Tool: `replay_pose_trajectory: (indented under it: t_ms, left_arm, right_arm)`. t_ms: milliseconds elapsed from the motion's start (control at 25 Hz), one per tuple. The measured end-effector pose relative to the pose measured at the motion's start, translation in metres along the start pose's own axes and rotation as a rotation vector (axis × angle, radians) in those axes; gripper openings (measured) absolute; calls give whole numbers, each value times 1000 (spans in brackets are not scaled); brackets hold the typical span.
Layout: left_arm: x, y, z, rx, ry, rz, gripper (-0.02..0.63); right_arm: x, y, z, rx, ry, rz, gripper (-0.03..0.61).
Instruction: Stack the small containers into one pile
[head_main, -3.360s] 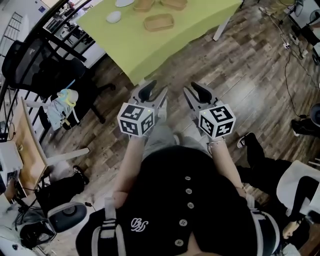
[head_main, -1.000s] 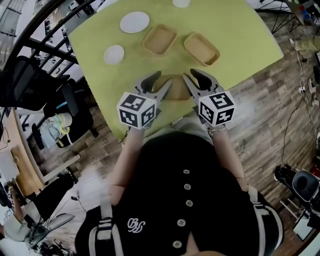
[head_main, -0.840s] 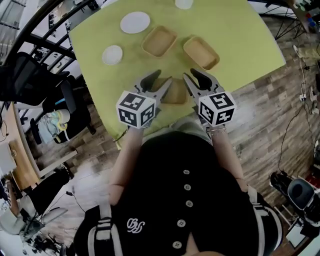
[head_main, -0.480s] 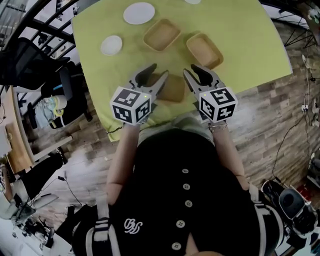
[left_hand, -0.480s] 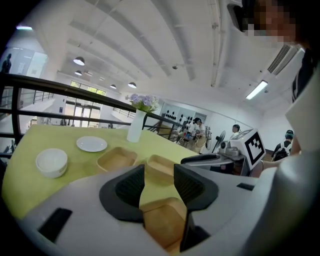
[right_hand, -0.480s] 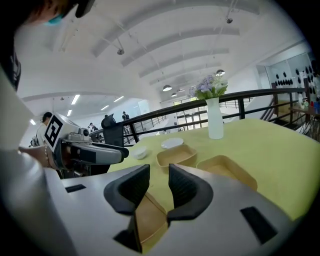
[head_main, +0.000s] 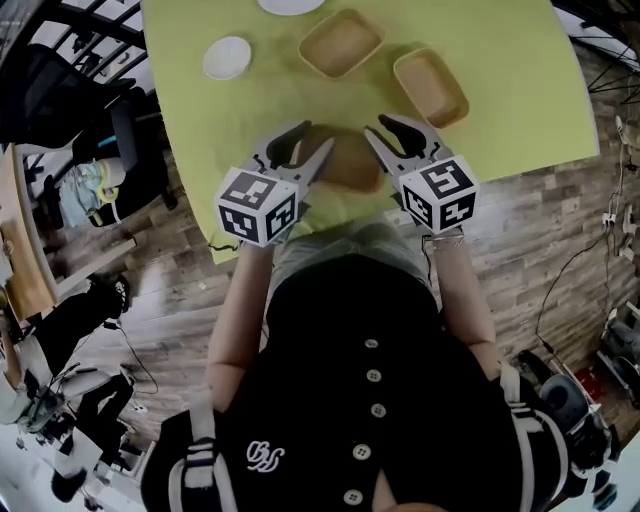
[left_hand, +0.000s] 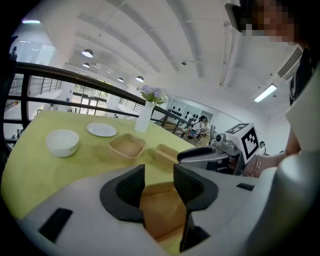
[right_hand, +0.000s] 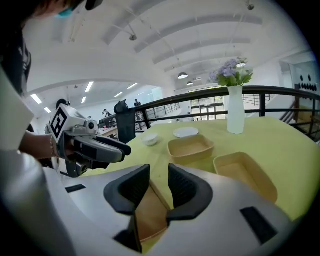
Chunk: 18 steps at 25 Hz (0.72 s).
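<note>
Head view: the nearest wooden container (head_main: 350, 162) is partly covered by the left tool (head_main: 305, 148) and the right tool (head_main: 395, 140). Its side rims are hidden beneath them, and whether either tool touches it cannot be told. A white plate (head_main: 290, 5) is cut off by the top edge, as is the far side of the tabletop (head_main: 500, 40). In both gripper views only a strip of that container shows between the jaws. Distant people (left_hand: 202, 122) in the left gripper view are too small to make out.
</note>
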<state>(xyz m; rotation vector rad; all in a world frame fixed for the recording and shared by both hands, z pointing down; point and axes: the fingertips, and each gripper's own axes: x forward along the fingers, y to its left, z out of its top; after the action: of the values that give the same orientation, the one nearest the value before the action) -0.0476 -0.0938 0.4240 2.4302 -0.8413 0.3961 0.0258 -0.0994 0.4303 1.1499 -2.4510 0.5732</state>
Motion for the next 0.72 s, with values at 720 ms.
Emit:
replay_pose_trajectory:
  t_ms: [720]
  left_arm:
    - [0, 22, -23, -90, 31, -34, 176]
  right_arm:
    - [60, 10, -54, -445, 434, 185, 114]
